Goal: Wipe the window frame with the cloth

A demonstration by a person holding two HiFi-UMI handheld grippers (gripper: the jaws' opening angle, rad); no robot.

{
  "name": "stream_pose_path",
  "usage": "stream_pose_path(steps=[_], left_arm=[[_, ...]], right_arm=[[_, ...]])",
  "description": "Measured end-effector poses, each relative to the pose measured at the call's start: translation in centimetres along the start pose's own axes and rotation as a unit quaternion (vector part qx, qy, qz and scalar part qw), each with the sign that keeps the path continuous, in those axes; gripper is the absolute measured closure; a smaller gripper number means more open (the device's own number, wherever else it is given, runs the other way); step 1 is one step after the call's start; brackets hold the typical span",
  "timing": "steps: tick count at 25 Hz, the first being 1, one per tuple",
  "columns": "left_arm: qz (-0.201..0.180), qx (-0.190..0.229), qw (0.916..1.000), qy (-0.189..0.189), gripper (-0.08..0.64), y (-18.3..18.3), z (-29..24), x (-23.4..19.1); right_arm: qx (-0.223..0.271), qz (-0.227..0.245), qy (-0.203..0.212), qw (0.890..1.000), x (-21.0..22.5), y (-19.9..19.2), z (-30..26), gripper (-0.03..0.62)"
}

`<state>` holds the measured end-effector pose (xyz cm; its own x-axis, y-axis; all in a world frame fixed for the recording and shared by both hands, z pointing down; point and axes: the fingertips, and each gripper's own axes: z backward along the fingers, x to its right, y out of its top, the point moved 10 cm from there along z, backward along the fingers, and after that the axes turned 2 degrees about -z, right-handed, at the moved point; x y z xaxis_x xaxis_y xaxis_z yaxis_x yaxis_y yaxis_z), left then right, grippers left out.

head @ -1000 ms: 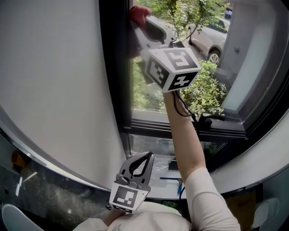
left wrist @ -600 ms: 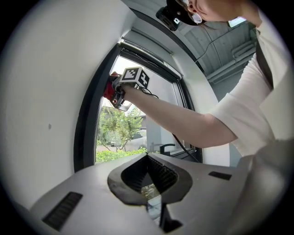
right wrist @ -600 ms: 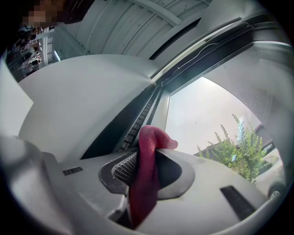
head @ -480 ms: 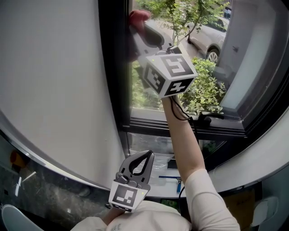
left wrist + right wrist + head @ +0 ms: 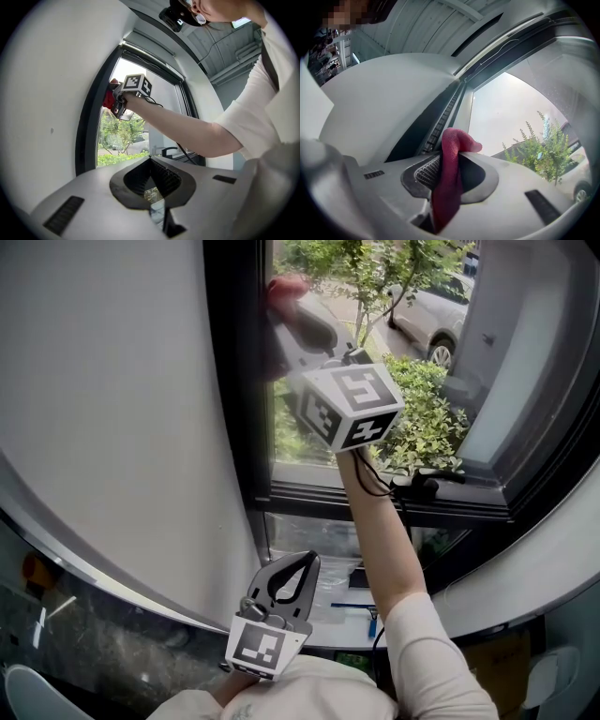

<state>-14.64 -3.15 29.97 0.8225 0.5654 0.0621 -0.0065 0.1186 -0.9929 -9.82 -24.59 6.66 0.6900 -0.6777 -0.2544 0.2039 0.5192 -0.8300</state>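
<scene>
A red cloth [image 5: 286, 287] is clamped in my right gripper [image 5: 289, 304], which is raised high with its marker cube below it. The cloth presses against the dark vertical window frame [image 5: 234, 381] at the glass's left edge. In the right gripper view the red cloth [image 5: 449, 178] hangs down between the jaws of the right gripper [image 5: 454, 152], its top folded toward the ribbed window frame [image 5: 438, 119]. My left gripper [image 5: 302, 566] stays low near my body, shut and holding nothing. From the left gripper [image 5: 151, 160] view, the cloth [image 5: 108, 99] shows at the frame [image 5: 86, 131].
A grey wall [image 5: 112, 409] borders the frame on the left. A black window handle [image 5: 433, 482] sits on the lower rail beside my forearm. An open sash [image 5: 525, 362] stands at the right. Bushes [image 5: 422, 427] and a parked car [image 5: 441, 320] lie outside.
My right gripper has slid a little down along the vertical frame with the cloth still in it. The left gripper has not moved.
</scene>
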Motion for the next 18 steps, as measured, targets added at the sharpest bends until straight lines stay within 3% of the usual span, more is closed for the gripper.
stream_pose_path(steps=[18], left_arm=[[0.003,-0.008,0.9999,-0.013,0.551,-0.2,-0.2,0.6]], right_arm=[[-0.024,-0.013,0.001,1.0,-0.4,-2.9,1.6,0.495]])
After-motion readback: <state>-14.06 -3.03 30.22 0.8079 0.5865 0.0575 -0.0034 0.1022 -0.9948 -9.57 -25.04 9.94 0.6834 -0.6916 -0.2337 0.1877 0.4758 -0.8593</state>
